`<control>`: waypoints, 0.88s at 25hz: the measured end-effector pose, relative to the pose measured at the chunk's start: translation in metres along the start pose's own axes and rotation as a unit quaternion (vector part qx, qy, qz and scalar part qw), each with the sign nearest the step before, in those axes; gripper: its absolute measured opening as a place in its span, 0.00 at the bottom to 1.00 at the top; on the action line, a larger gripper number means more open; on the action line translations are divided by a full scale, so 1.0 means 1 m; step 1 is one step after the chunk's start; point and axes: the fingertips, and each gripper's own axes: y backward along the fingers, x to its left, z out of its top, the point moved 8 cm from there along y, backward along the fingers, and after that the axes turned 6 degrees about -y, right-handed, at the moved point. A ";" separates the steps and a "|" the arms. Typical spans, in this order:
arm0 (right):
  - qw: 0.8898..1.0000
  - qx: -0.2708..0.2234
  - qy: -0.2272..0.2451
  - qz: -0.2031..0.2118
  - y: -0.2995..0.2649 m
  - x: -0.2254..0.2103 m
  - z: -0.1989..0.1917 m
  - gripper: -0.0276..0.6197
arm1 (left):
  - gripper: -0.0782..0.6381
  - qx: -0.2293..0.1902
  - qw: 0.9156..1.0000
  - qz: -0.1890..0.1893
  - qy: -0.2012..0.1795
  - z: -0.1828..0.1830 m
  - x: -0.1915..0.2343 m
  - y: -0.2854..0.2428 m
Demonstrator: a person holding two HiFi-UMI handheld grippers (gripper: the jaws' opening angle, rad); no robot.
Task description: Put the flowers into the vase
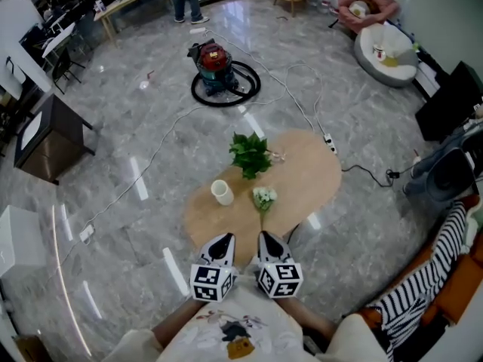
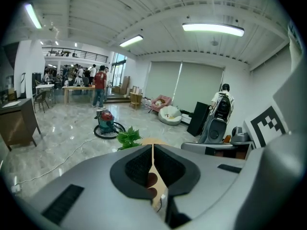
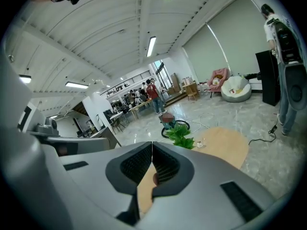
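The 2 grippers sit side by side over the near edge of the oval wooden bench (image 1: 309,176). The left gripper (image 1: 222,240) is closed, its jaws meeting at the tips with nothing between them. The right gripper (image 1: 269,238) is likewise closed and empty. The white flower bunch (image 1: 263,197) lies on the bench just ahead of the right gripper. The white vase (image 1: 222,192) stands to its left, apart from it. A green leafy sprig (image 1: 250,154) lies beyond both.
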 end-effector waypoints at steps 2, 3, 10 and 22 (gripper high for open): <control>1.000 -0.002 0.005 0.003 0.001 0.000 0.001 0.05 | 0.13 -0.002 1.000 -0.001 -0.003 0.001 -0.002 -0.001; 1.000 -0.004 0.008 0.003 0.002 0.000 0.003 0.05 | 0.13 -0.002 1.000 -0.003 -0.004 0.002 -0.003 -0.003; 1.000 -0.009 0.007 -0.006 0.006 -0.005 0.005 0.05 | 0.13 -0.008 1.000 -0.010 -0.007 0.004 -0.008 -0.005; 1.000 0.002 0.023 0.001 0.010 -0.001 -0.011 0.05 | 0.13 0.010 1.000 -0.010 0.006 -0.013 -0.012 -0.001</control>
